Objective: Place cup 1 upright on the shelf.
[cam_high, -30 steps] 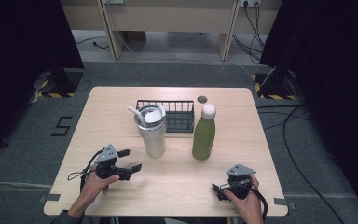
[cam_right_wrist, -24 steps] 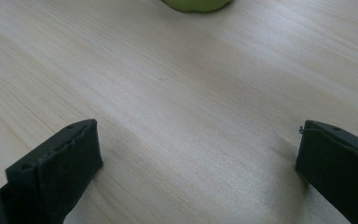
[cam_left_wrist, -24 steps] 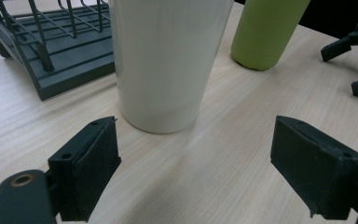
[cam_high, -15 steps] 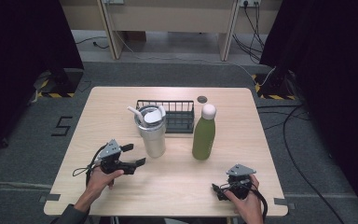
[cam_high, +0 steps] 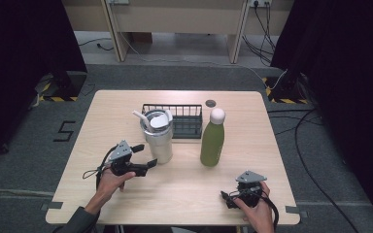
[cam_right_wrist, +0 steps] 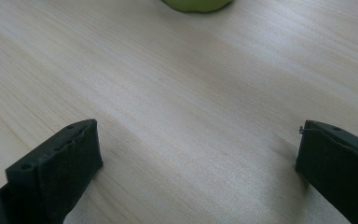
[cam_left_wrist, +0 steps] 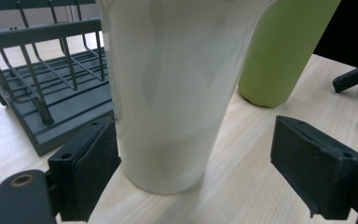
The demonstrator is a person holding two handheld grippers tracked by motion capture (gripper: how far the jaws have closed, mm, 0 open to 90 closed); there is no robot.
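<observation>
**Counter inventory: left tongs at the steel tumbler**

Item 1. Steel tumbler (cam_high: 158, 137): upright on the wooden counter (cam_high: 126, 104), a little to 9 o'clock of centre. A white lid and a white straw or spout show at its top. The tumbler stands just in front of a dark wire rack (cam_high: 184, 121), and whether the two touch cannot be told. In the left gripper view the tumbler (cam_left_wrist: 177, 93) rises between the two black pads, the rack (cam_left_wrist: 42, 84) behind it at 10 o'clock.

Item 2. Left tongs (cam_high: 143, 158): held in the person's left hand (cam_high: 108, 182), at 8 o'clock of the tumbler. Jaws spread wide, one to each side of the tumbler's base; the pad on that view's left lies just beside the wall, the other stands clearly apart. Nothing gripped.

Item 3. Green bottle (cam_high: 212, 141): upright with a white cap, at 3 o'clock of the tumbler and apart from it. Its lower body (cam_left_wrist: 284, 46) shows behind the tumbler in the left gripper view.

Item 4. Right tongs (cam_high: 229, 199): in the person's right hand (cam_high: 257, 213), near the counter's 5 o'clock edge, well apart from the bottle. Jaws spread wide over bare wood in the right gripper view, holding nothing; the bottle's base (cam_right_wrist: 198, 3) shows at 12 o'clock.

Item 5. Small dark round disc (cam_high: 211, 102): flat on the counter near its far edge, at 12 o'clock of the bottle.
</observation>
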